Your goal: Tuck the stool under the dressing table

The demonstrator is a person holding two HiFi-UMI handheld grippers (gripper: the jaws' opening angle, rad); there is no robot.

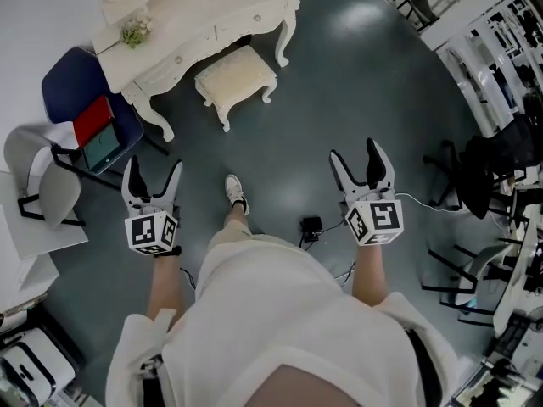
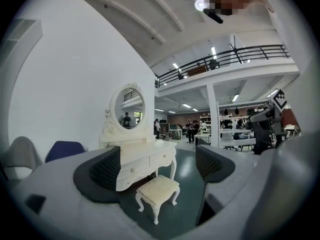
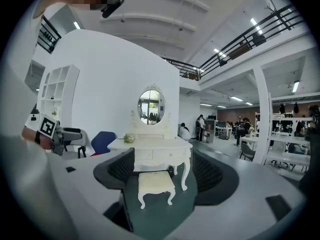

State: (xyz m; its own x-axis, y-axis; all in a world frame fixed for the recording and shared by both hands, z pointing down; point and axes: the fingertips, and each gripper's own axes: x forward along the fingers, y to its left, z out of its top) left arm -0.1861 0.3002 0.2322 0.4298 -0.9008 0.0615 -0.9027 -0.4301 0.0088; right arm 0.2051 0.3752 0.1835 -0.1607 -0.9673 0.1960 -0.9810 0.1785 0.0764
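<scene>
left gripper (image 1: 153, 165) and right gripper (image 1: 355, 149) both have their jaws spread wide, gripping nothing; stool (image 1: 236, 79) sits just in front of the dressing table (image 1: 199, 24), well apart from both

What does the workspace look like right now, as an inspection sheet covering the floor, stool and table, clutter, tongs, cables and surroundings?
Surface: dark glossy floor.
Job's things: cream stool stands in front of the white dressing table, not yet tucked under.
Clutter: small plant on the tabletop; blue chair beside the table, with a red item on it; grey chair nearer.
Tongs: left tongs and right tongs both open, empty, well short of the stool.
Cables: white cable by the right tongs; small black box on the floor.
Surroundings: black office chairs and white shelving at right.
</scene>
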